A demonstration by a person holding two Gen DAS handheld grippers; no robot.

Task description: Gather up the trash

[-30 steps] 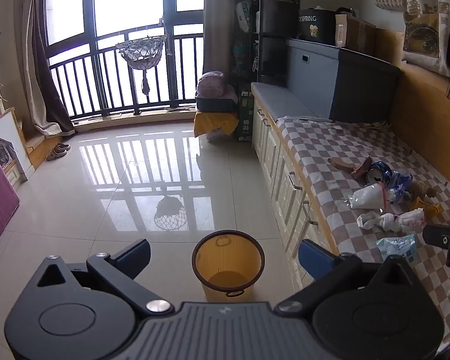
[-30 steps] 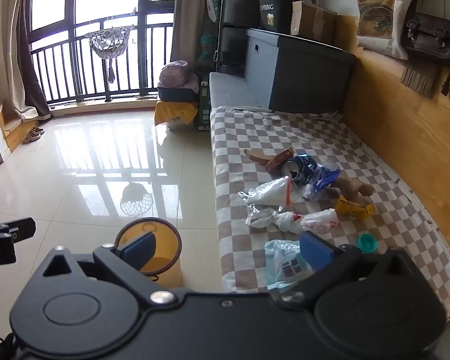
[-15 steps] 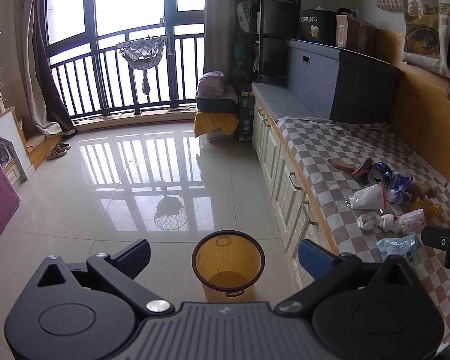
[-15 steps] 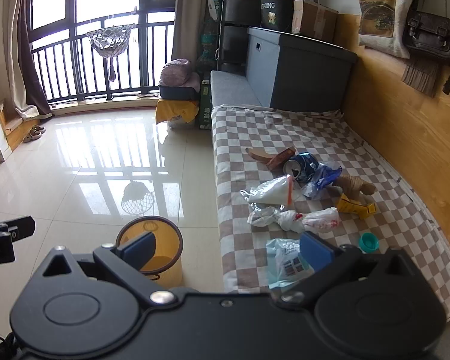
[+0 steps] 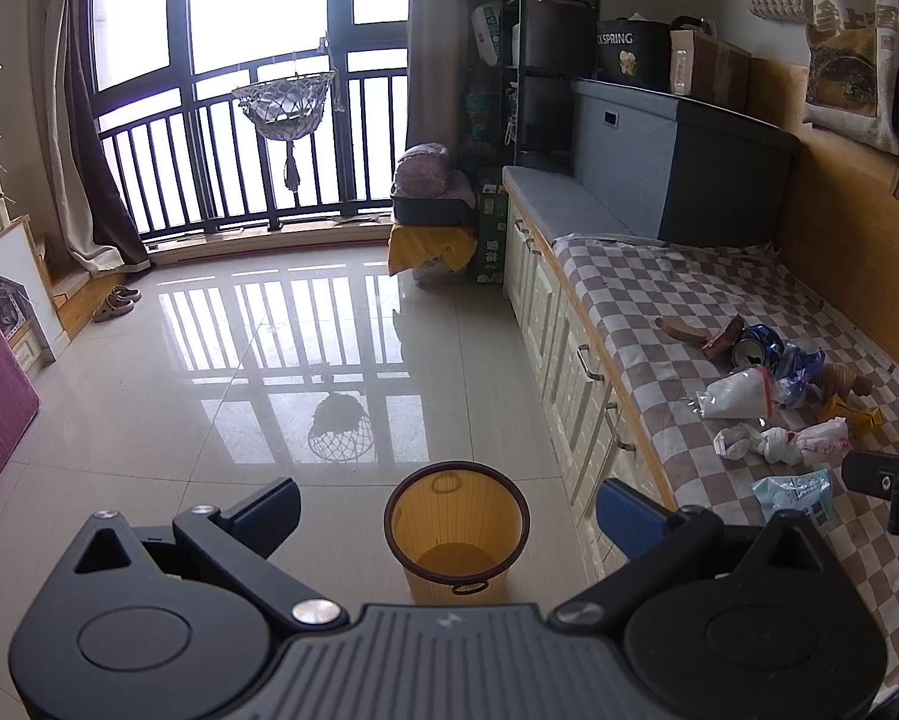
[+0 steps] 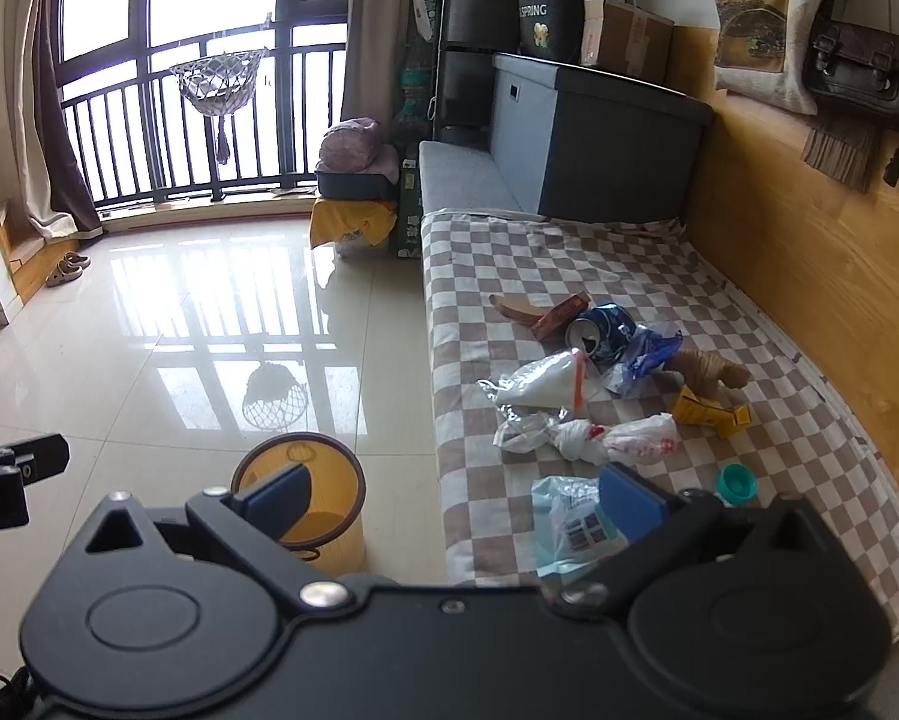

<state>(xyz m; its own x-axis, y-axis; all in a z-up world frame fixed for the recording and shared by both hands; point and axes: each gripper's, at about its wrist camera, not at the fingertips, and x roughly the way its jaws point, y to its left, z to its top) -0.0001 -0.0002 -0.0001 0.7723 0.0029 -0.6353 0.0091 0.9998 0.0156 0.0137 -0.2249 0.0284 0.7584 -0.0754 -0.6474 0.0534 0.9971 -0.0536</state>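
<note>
Trash lies scattered on the brown-and-white checkered bench cover [image 6: 569, 252], ahead of and slightly right of the right gripper [image 6: 449, 498]. Nearest that gripper, touching the view of its right blue finger pad [image 6: 629, 501], is a pale blue plastic packet with a printed label [image 6: 563, 522]; a small teal bottle cap [image 6: 736, 481] sits just to the right. Farther ahead rest a knotted white plastic bag with red print [image 6: 617, 441], a clear zip bag holding white material [image 6: 539, 384], a folded yellow carton piece [image 6: 704, 408], a crushed blue drink can [image 6: 602, 327], a crumpled blue wrapper [image 6: 644, 357], a small brown box [image 6: 560, 315] and a brown crumpled paper lump [image 6: 707, 369].

Both jaws of the right gripper stand wide apart, holding nothing. The left gripper [image 5: 449, 504] is likewise spread wide and empty, with a translucent orange wastebasket with a dark rim [image 5: 455, 534] standing on the glossy tiled floor [image 5: 239, 372] directly ahead between its fingers. From the left wrist view the trash sits far off to the right.
</note>
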